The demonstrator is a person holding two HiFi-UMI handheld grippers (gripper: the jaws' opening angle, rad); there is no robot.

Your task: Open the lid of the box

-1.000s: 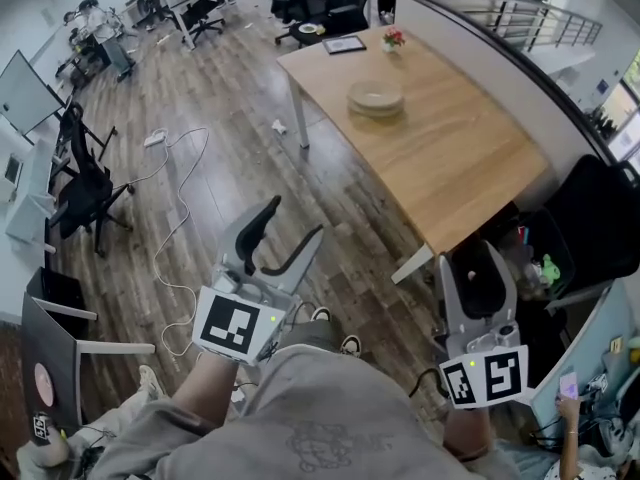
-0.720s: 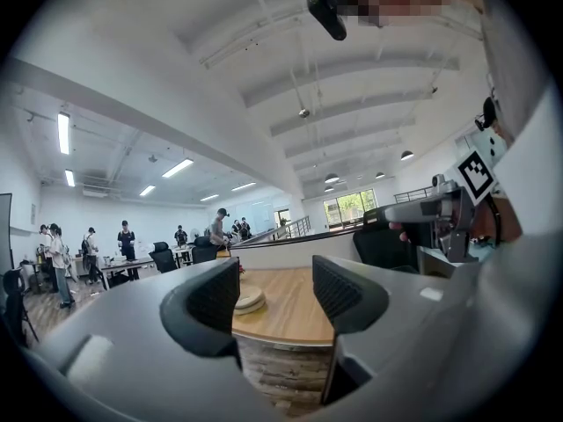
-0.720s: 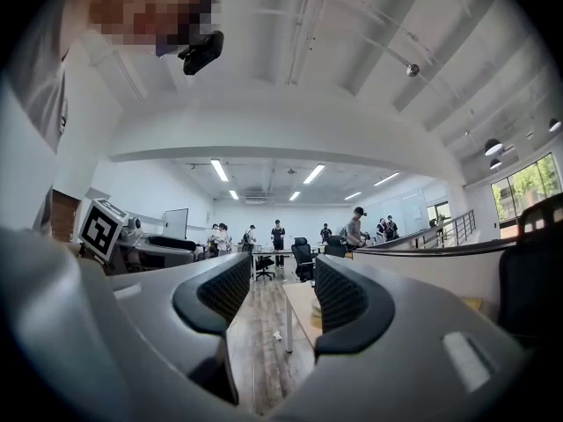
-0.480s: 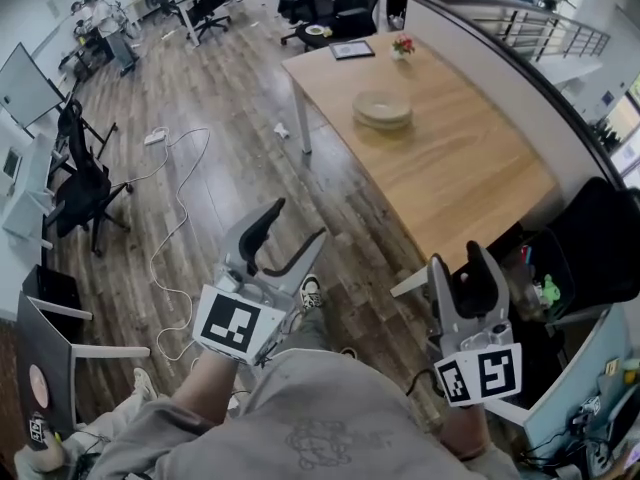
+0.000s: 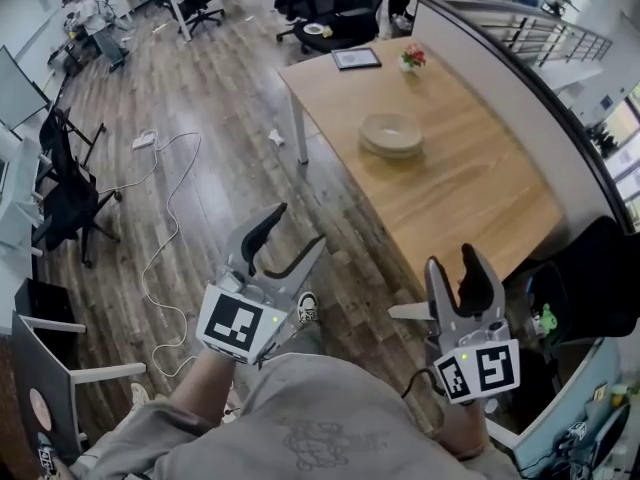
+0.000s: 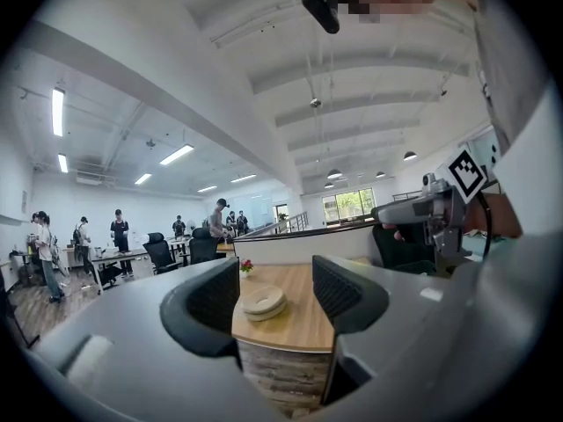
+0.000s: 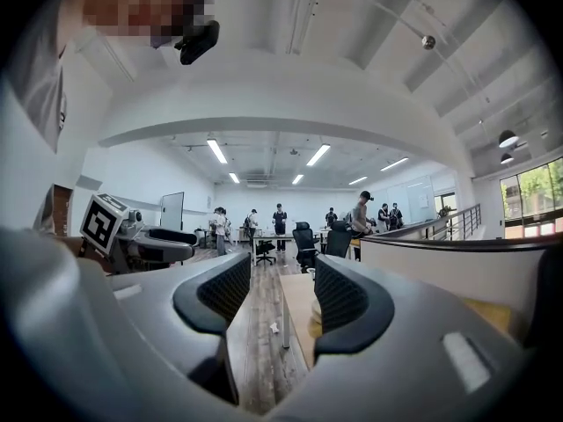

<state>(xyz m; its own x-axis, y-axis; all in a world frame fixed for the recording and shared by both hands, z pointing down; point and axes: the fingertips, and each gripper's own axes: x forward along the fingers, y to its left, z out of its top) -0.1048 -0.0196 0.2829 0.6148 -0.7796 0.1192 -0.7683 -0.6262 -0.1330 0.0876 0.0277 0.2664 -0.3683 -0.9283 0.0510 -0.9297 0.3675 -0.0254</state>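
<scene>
The box (image 5: 392, 134) is round, pale and flat, with its lid on, and sits on the wooden table (image 5: 470, 198) well ahead of me. Both grippers are held in the air in front of the person's body, short of the table. My left gripper (image 5: 295, 230) is open with nothing between its jaws; in the left gripper view the box (image 6: 264, 302) shows far off through the gap of that gripper (image 6: 275, 275). My right gripper (image 5: 452, 263) is also open and empty, near the table's front corner. The right gripper view looks past that gripper (image 7: 281, 297) along the table's edge.
A small flower pot (image 5: 412, 58) and a dark framed card (image 5: 356, 59) stand at the table's far end. A grey partition (image 5: 520, 78) runs behind the table. Office chairs (image 5: 335, 8) stand beyond, another chair (image 5: 60, 183) at left, a cable (image 5: 165, 228) on the floor, a dark chair (image 5: 600, 268) at right.
The person has stepped forward, so the table and the box sit nearer and lower in the head view. Both grippers kept the same opening and stayed empty.
</scene>
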